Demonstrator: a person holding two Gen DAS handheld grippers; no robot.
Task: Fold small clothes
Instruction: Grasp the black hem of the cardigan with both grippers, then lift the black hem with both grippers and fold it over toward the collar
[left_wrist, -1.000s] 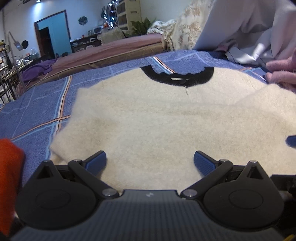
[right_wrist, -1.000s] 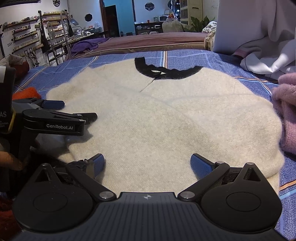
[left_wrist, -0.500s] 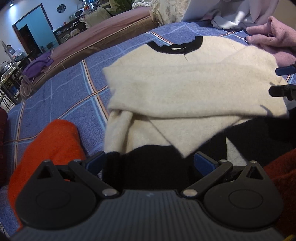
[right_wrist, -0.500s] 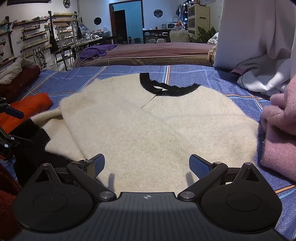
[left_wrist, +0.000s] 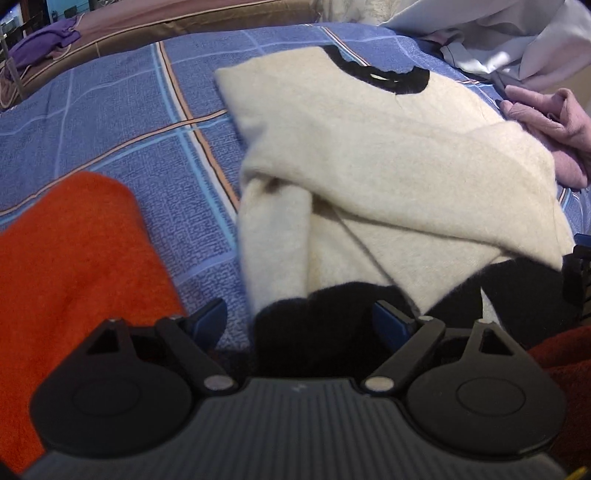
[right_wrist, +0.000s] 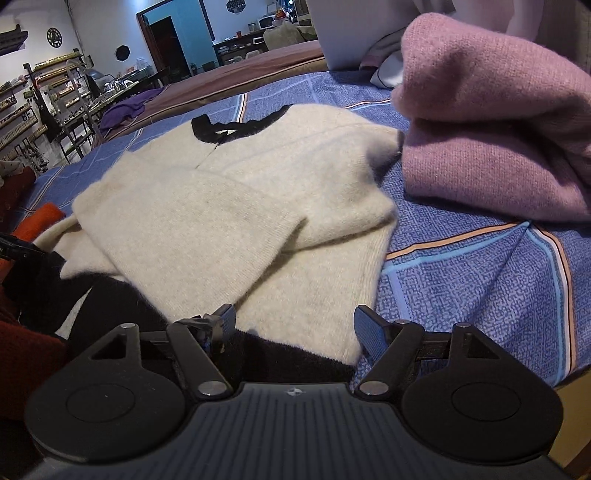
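Two grippers sit low over the black hem of the cream sweater (left_wrist: 388, 155). The left gripper (left_wrist: 299, 317) is closing, its jaws still apart with the black hem band (left_wrist: 332, 314) between them and not yet pinched. The right gripper (right_wrist: 293, 325) has its jaws spread astride the other hem corner, not gripping. The sweater lies on the blue plaid bedspread (left_wrist: 122, 122) with its sleeves folded in, an orange garment (left_wrist: 70, 258) just beside it on the left and a folded pink sweater (right_wrist: 491, 129) on the right. If only one layer of hem gets caught, I'd guess the fold will come up lopsided and the tucked sleeves will slide out.
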